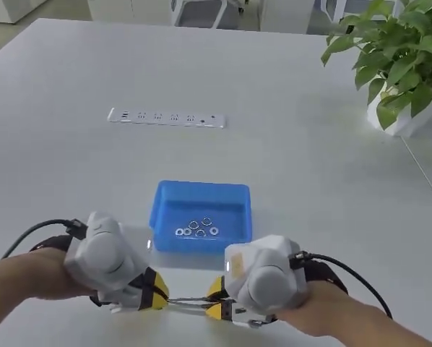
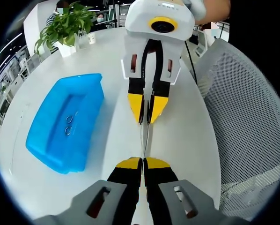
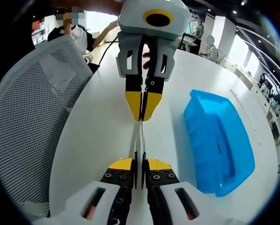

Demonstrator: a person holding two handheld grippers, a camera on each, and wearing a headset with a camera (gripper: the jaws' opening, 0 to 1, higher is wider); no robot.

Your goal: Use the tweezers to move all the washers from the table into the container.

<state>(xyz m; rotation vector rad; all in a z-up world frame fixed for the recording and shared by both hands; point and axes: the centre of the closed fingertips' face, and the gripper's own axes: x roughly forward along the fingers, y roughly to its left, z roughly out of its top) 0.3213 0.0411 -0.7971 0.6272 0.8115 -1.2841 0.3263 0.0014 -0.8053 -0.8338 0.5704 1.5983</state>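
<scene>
**Table** (image 1: 310, 181): pale and wide, carrying every item below.

**Container** (image 1: 165, 210): a shallow blue tub, sitting on the table just beyond both claws. Its near wall is running roughly parallel to the line between them.

**Left claw** (image 1: 158, 293): jaws pressing together and pinching one end of the tweezers. It is pointing across at the other claw, so the container is lying off to its left side.

**Right claw** (image 1: 216, 302): jaws pressing together likewise and pinching the opposite end. It is pointing back at the left claw, with the container lying off to its right. It is sitting slightly nearer the container's middle than the left claw is.

**Tweezers** (image 1: 189, 301): thin metal, spanning the gap between the two claws at the near edge of the table. Whether they are touching the table cannot be told. The long axis is running side to side, across the way to the container rather than pointing at it. As a judgement, the tips would need swinging forward before any reach.

**Washers** (image 1: 198, 228): about five small rings, lying clustered on the container's floor toward its near wall, straight ahead of the tweezers.
</scene>
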